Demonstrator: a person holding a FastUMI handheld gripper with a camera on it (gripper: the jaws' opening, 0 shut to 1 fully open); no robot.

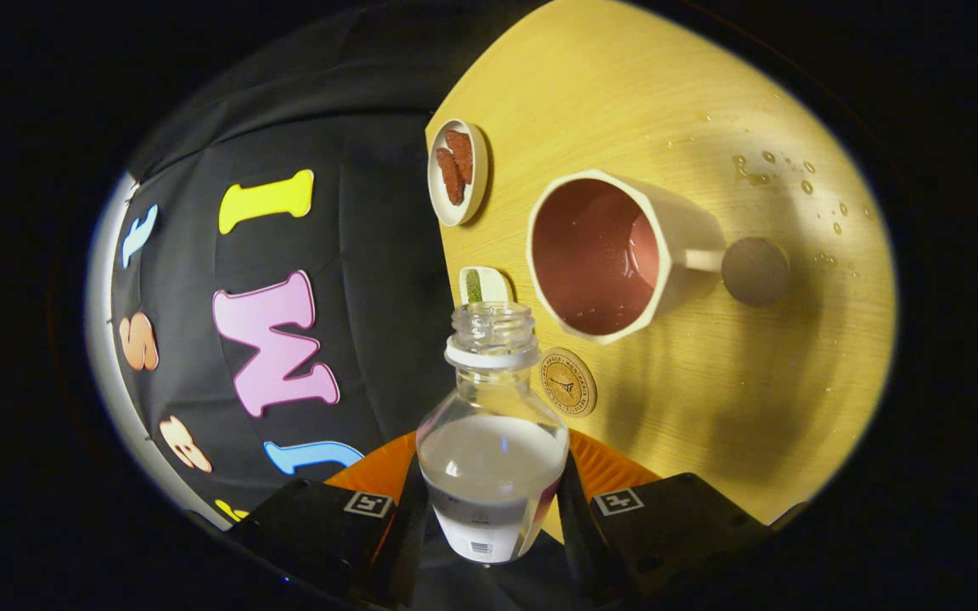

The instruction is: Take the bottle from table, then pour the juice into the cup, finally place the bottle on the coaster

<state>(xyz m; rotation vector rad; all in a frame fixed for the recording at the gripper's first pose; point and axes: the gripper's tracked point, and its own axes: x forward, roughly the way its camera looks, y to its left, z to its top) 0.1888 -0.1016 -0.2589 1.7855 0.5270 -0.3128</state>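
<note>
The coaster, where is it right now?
In the gripper view, the round coaster lies flat on the wooden table, just beside the neck of the bottle that the gripper holds, near the cup.

A small dish (458, 172) of reddish pieces and droplets (773, 167) sit on the wooden table (710, 390)

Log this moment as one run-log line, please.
gripper: shut on bottle | bottle: uncapped, part full, tipped toward cup | cup: liquid inside | coaster: bare, beside bottle neck | table: droplets beyond cup
</note>
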